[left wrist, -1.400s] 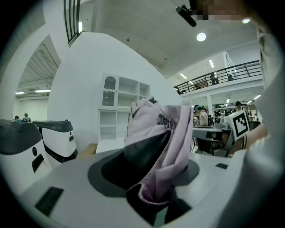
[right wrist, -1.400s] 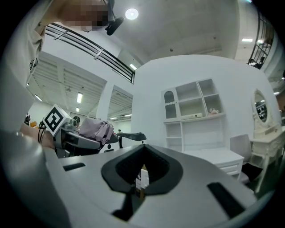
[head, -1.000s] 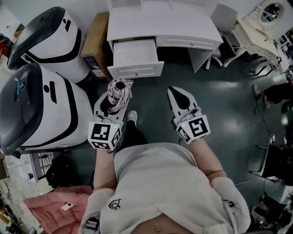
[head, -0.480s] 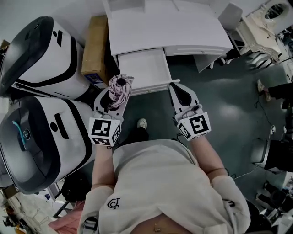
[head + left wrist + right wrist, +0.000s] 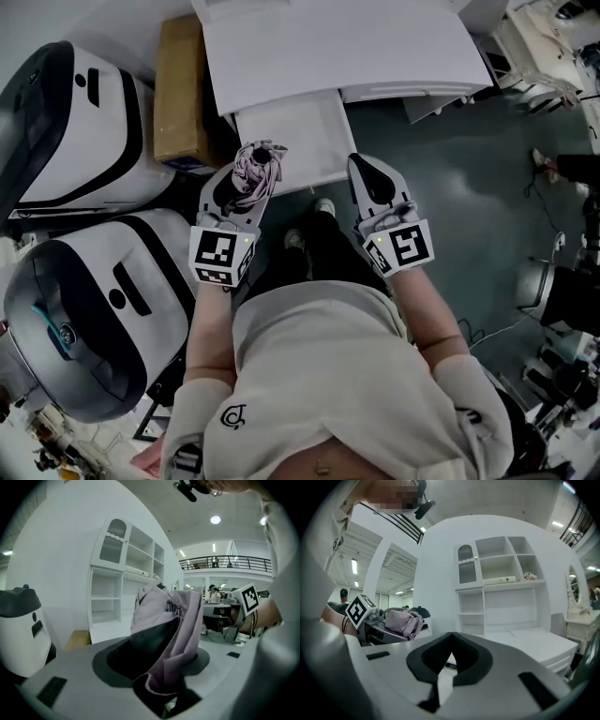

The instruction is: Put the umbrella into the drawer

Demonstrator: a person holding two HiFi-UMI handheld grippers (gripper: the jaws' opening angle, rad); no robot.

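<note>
A folded pale pink umbrella with a black tip stands up between the jaws of my left gripper, which is shut on it. In the left gripper view the umbrella fills the space between the dark pads. The white desk's drawer stands pulled out, and its front edge lies just beyond both grippers. My right gripper is held beside the left one, shut and holding nothing. In the right gripper view its jaws meet at the tips, and the umbrella shows at the left.
Two large white-and-black machines stand at the left. A cardboard box stands between them and the white desk. A white shelf unit rises over the desk. The person's shoes are below the drawer on the dark floor.
The person has stepped towards the desk, so the open drawer now lies right in front of both grippers. The left gripper still holds the umbrella; the right stays shut.
</note>
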